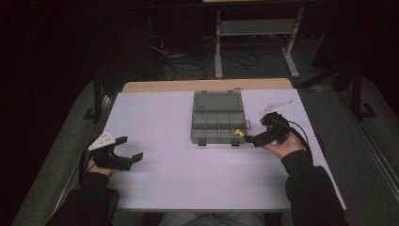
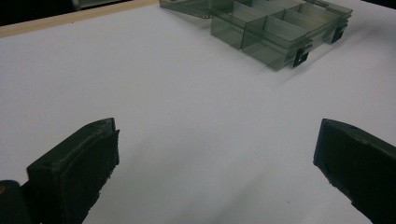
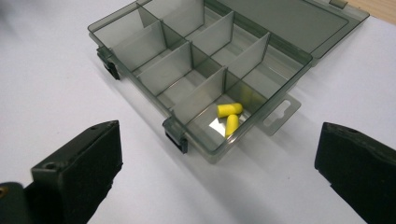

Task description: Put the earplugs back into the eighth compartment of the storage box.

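Note:
A smoky grey organiser box (image 1: 216, 126) lies open on the white table (image 1: 188, 174), its lid (image 1: 218, 101) folded back flat. Two yellow earplugs (image 1: 239, 133) rest in its front right compartment; the right gripper view has them (image 3: 229, 110) side by side, and the other compartments (image 3: 163, 70) look bare. My right gripper (image 1: 258, 130) hangs open just right of the box, jaws wide with nothing between them (image 3: 219, 172). At the table's left, my left gripper (image 1: 131, 148) is also open and holds nothing (image 2: 217, 154); the box (image 2: 280, 32) lies far ahead of it.
A wooden strip (image 1: 207, 85) runs along the table's far edge. Behind it, on the dark floor, a metal frame stand (image 1: 256, 33) rises among loose cables (image 1: 179, 66). The box has black latches (image 3: 176, 137) on its front and a hang tab (image 3: 281, 112) at one side.

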